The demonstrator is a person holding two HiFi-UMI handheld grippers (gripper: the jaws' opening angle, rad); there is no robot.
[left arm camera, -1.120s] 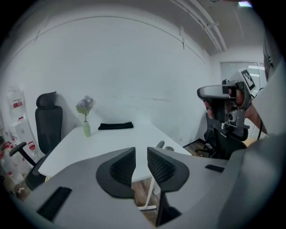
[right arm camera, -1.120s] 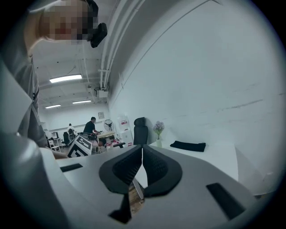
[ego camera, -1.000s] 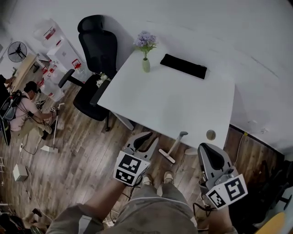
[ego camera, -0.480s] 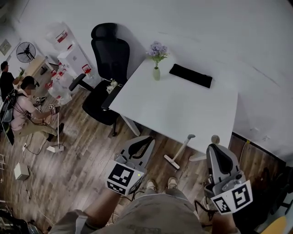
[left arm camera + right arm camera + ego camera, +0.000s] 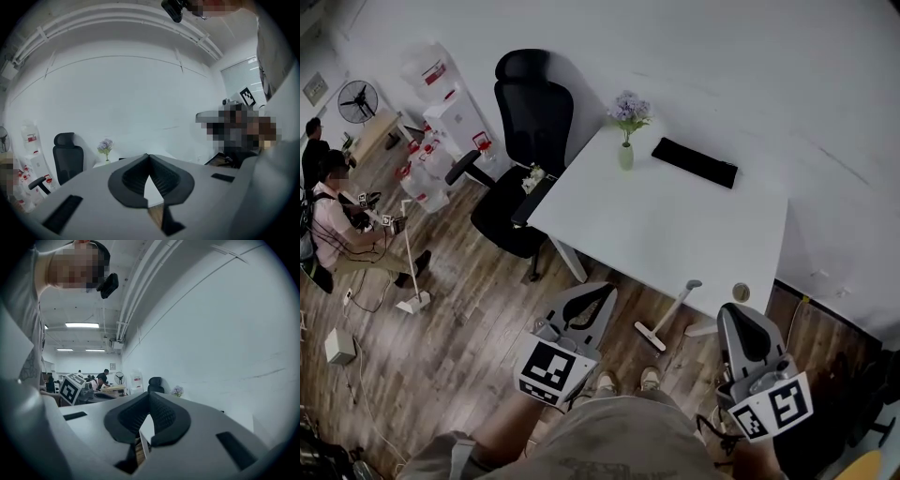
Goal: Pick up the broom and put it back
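The broom (image 5: 668, 312) has a white handle and a flat white head. It leans on the wooden floor by the near edge of the white table (image 5: 675, 234), between my two grippers in the head view. My left gripper (image 5: 602, 292) hangs to the left of it, shut and empty. In the left gripper view its fingertips (image 5: 148, 155) meet with nothing between them. My right gripper (image 5: 734, 309) is to the right of the broom, apart from it. Its jaws (image 5: 149, 393) are also shut and empty.
On the table stand a vase of purple flowers (image 5: 626, 150) and a flat black slab (image 5: 695, 162). A black office chair (image 5: 520, 141) sits at the table's left. Further left are seated people (image 5: 342, 225), a white floor stand (image 5: 411, 272) and stacked boxes (image 5: 441, 89).
Both grippers have risen a little and now sit lower in the head view. The left jaws have drawn together. The table and chair have shifted right in the picture.
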